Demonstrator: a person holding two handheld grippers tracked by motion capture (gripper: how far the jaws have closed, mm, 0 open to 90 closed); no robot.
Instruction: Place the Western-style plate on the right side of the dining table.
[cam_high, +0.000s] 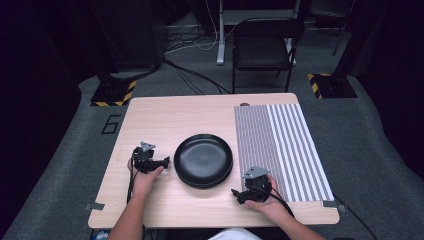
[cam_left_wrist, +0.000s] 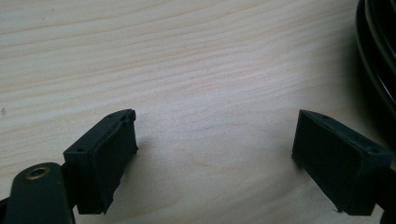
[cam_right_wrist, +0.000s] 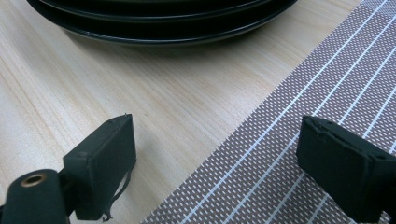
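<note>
Plates (cam_high: 203, 160) x2 stacked, 1 placemat (cam_high: 280, 150), 2 tongs

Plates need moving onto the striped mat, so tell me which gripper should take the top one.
Probably right. The right gripper sits open at the striped mat, jaws toward the black plates. The left gripper, also open, is on the far side.

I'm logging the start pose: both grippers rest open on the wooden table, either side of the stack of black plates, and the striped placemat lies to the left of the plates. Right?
Not quite. In the high view the brown-and-white striped placemat lies to the right of the stack of round black plates, not the left. The rest holds: the left gripper and right gripper rest open on the light wooden table, flanking the plates.
</note>
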